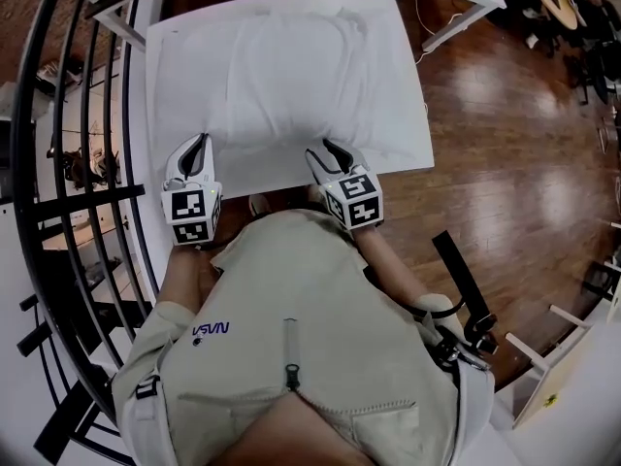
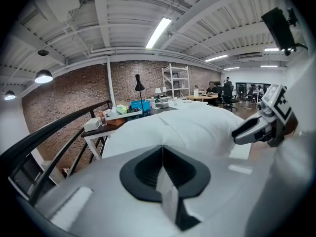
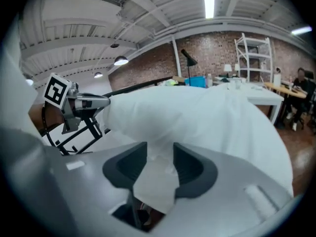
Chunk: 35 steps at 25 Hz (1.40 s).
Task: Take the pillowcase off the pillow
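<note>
Since the pillowcase (image 1: pixel 277 129) is light, limp cloth over a squashy pillow (image 1: pixel 281 56) on the table (image 1: pixel 412 124), I would pinch its loose near edge. The left hand-held gripper (image 2: pixel 162 149) is clamped on a fold there. The right hand-held gripper (image 3: pixel 159 154) stands parted, with cloth loose between its jaws. Only the head view shows the whole pillow; only the gripper views show the cloth in the jaws.

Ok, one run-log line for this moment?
left tongs: shut on pillowcase | right tongs: open, pillowcase fabric between | pillowcase: not yet off, lying on table
</note>
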### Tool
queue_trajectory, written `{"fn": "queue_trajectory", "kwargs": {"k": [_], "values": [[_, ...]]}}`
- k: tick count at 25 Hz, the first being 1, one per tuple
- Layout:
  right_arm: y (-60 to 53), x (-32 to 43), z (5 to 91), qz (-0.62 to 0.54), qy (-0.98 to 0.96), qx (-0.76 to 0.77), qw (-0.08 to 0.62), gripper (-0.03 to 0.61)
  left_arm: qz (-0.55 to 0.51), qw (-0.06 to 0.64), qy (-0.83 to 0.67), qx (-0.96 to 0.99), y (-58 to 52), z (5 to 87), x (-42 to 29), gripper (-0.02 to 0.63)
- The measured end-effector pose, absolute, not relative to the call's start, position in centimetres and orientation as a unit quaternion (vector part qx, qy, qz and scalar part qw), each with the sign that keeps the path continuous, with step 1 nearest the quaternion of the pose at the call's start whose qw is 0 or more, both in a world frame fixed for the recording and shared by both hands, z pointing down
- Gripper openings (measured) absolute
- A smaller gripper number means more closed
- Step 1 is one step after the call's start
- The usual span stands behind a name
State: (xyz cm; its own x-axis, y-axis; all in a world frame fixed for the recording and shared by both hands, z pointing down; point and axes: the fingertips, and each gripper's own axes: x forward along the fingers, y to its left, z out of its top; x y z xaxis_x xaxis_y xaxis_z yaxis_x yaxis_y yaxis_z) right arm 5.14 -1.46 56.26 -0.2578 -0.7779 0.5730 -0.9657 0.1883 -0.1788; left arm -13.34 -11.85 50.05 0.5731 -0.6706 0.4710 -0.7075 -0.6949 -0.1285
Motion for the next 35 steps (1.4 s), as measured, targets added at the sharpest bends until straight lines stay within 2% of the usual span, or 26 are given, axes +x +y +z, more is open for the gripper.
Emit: {"fn": "queue_trajectory", "kwargs": {"k": [4,5,7,13,22,26,29,32,35], "values": [[-2.7,5.8,57.1,0.274,-0.733,0.598,0.171,0.166,0.257,0.042,-0.382,0.887,-10.9,50.3,-13.3,0.012],[-3.0,6.1,57.2,0.27,-0.728,0.605,0.176,0.146,0.256,0.043,-0.383,0.887,-10.9,50.3,-13.3,0.012],[-3.3,6.6,57.4,0.263,-0.722,0.612,0.187,0.009,0.244,0.049,-0.389,0.887,-11.1,50.2,-13.4,0.011],[-3.2,9.1,54.3,0.211,-0.702,0.657,0.176,0.003,0.132,0.142,-0.425,0.884,-13.3,47.9,-14.9,0.011],[-2.3,18.1,47.5,0.098,-0.623,0.749,0.205,0.003,0.07,0.144,-0.433,0.887,-16.5,43.7,-14.8,0.011],[-0.1,20.7,49.5,0.125,-0.595,0.764,0.218,0.003,0.088,0.16,-0.424,0.887,-15.1,45.8,-15.1,0.011],[1.6,20.7,53.6,0.172,-0.584,0.757,0.237,0.003,0.112,0.198,-0.424,0.877,-13.4,49.6,-15.5,0.011],[3.2,19.9,57.6,0.238,-0.579,0.745,0.229,0.003,0.141,0.236,-0.425,0.862,-11.4,54.0,-16.0,0.011],[4.3,19.4,59.1,0.265,-0.582,0.735,0.225,0.003,0.161,0.246,-0.421,0.858,-10.3,55.9,-15.9,0.011]]}}
